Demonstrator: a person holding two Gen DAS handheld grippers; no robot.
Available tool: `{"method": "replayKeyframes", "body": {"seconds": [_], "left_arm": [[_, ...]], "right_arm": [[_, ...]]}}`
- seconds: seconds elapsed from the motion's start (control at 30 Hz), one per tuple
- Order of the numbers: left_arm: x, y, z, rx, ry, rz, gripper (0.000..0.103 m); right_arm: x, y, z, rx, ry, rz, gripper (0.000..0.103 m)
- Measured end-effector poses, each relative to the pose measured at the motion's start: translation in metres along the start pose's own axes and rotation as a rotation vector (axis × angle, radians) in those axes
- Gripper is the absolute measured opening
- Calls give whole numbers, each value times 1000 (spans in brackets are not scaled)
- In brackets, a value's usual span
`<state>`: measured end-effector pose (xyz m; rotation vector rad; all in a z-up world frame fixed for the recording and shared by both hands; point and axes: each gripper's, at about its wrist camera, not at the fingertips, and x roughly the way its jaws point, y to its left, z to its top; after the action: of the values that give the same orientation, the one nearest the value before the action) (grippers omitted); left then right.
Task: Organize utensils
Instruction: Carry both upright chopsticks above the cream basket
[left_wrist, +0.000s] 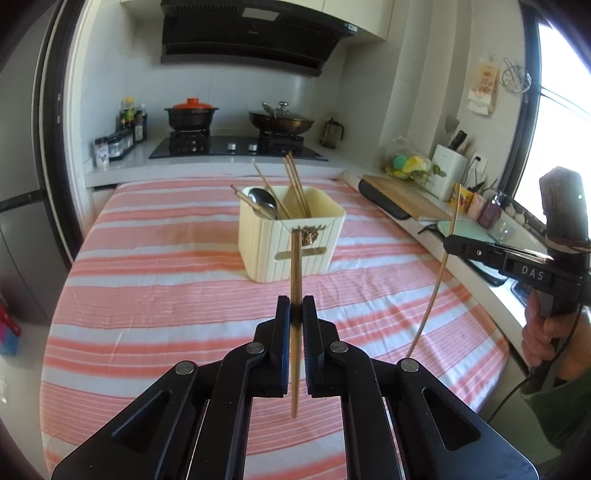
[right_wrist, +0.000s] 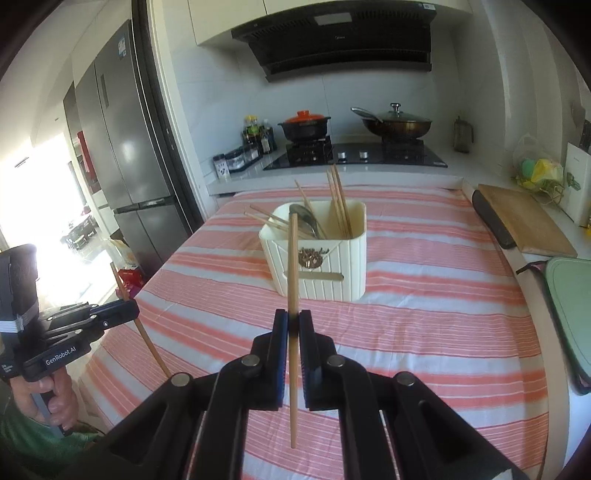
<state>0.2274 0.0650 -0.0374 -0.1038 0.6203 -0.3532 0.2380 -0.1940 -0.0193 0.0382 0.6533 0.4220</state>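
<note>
Left claw (left_wrist: 295, 306) and right claw (right_wrist: 293, 321) each clamp one upright chopstick (left_wrist: 295, 266); either may snag the holder (left_wrist: 291, 236) rim at 12 o'clock, tipping it.

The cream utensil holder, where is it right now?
The cream utensil holder stands upright mid-table on the striped cloth, ahead of both grippers in both views, with the stove behind it.

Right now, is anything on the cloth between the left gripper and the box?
No. In the left wrist view, only bare striped cloth lies between the left gripper and the box.
</note>
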Motion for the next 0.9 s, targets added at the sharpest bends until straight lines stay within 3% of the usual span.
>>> {"method": "replayKeyframes", "body": {"seconds": [0.17, 0.57, 0.7, 0.9], "left_arm": [[-4, -1, 7, -13, -21, -12, 4], [-8, 2, 27, -14, -17, -14, 4], [-16, 8, 67, -26, -66, -43, 4], [-12, 11, 148, -6, -214, -4, 4]], "right_arm": [[-6, -2, 7, -15, -34, -8, 6], [2, -20, 19, -16, -5, -25, 6], [8, -25, 46, -43, -25, -41, 6], [15, -27, 129, -69, -149, -50, 6]]}}
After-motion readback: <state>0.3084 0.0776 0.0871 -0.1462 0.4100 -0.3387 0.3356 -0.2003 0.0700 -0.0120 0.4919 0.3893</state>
